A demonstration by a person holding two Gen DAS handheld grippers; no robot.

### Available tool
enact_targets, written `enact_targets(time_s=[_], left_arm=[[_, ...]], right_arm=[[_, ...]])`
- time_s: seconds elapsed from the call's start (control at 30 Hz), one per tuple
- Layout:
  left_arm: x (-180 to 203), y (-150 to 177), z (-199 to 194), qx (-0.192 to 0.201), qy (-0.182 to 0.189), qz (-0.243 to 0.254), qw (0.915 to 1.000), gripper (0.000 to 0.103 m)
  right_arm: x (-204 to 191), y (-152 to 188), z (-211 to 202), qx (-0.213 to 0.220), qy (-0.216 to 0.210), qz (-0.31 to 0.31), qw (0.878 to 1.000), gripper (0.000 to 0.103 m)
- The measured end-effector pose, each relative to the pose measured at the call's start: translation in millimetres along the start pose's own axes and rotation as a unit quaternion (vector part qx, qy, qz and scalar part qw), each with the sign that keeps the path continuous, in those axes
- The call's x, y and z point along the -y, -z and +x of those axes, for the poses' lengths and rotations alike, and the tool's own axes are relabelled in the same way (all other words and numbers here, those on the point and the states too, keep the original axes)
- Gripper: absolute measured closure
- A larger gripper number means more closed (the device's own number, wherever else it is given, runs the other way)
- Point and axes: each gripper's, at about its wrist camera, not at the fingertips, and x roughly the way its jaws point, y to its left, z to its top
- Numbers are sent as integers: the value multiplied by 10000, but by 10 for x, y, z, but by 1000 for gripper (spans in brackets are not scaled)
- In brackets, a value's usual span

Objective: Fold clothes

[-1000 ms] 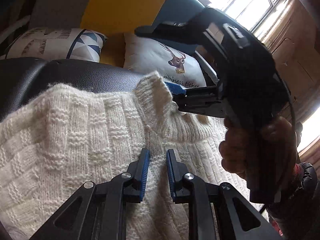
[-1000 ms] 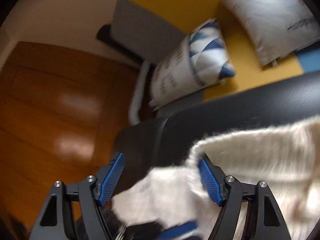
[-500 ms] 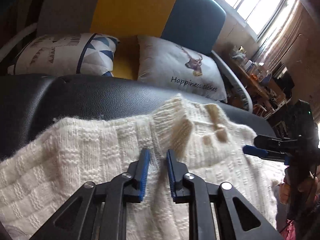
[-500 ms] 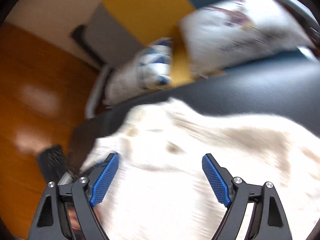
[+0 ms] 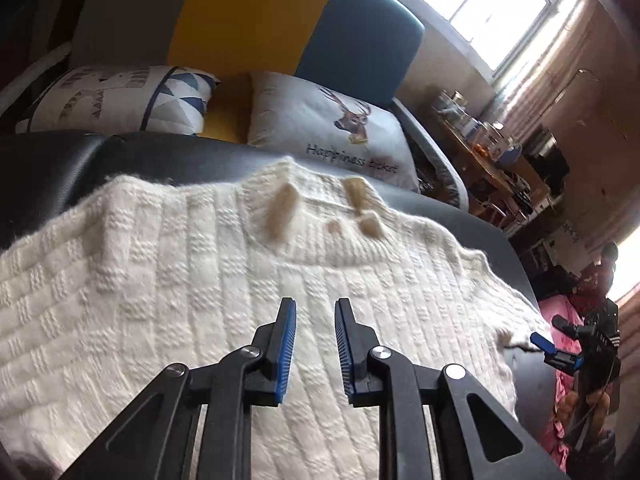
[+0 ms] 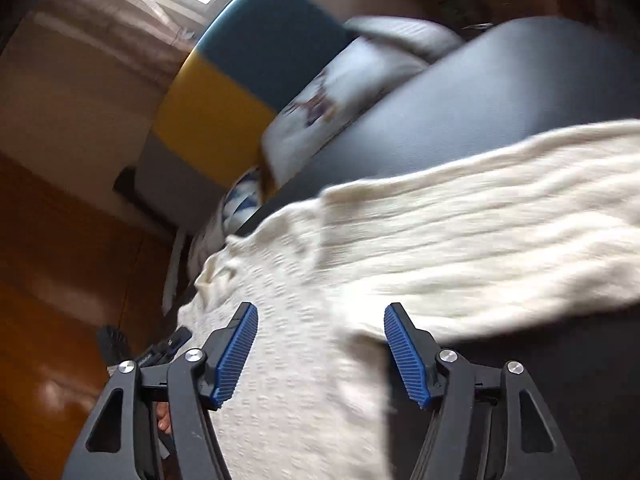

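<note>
A cream knitted sweater with tan patches near its collar lies spread on a black padded surface. My left gripper hovers over its middle, jaws a narrow gap apart with nothing between them. My right gripper is wide open and empty above the sweater, near the fold where a sleeve runs off to the right. The right gripper also shows in the left wrist view off the sweater's right edge. The right wrist view is blurred.
Two cushions, a deer print and a blue-triangle one, rest on a yellow and teal sofa behind the surface. A cluttered table stands at the right. Wooden floor lies beside the surface.
My right gripper let go of the collar and swung away to the sweater's right edge. The collar now lies flat. My left gripper has held its place over the sweater.
</note>
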Motion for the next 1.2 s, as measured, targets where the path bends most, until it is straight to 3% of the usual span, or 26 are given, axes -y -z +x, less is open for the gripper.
enact_targets(time_s=[0.1,0.2,0.3,0.47,0.53,0.57,0.6,0.63,0.67,0.77,0.9,1.03,1.2], left_arm=[[344,219,50,-180,146,351,9991,84],[725,400,208,-384,105,789,9961,84],[997,536,364,-593,25,1065,9925,84],[1180,683,481,-719,-223,1328,9883,83],[1162,670,479,-750,-203,1241,9892,82],[1147,664,477,-762,-178,1185,9899,82],[1134,659,476,-776,-154,1139,9903,82],[1128,658,475,-783,-144,1115,9906,82],[1131,659,477,-786,-151,1107,9906,82],[1150,642,483,-847,-195,1039,9908,82],[1177,554,489,-1007,82,690,9925,82],[1414,385,524,-1120,687,476,9902,82],[1956,228,717,-1401,1367,462,9796,81]], right_arm=[[757,-43,-812,738,667,805,9918,24],[1307,-21,-1379,1344,1235,1482,9720,24],[1583,-128,-1546,1577,1539,1802,9586,24],[1684,-327,-1343,1832,1525,1852,9534,26],[1650,-404,-1258,1915,1529,1792,9528,32],[1625,-442,-1215,1939,1682,1718,9511,43],[1621,-477,-1176,1923,1831,1662,9497,59],[1625,-506,-1142,1910,1934,1633,9484,69],[1651,-526,-1108,1882,1941,1674,9481,91],[1689,-565,-1055,1904,1922,1696,9477,94],[1503,-677,-1042,1896,1685,1132,9606,94],[943,-718,-889,1554,1531,-275,9755,94],[430,-453,-367,699,1611,-1602,9713,97]])
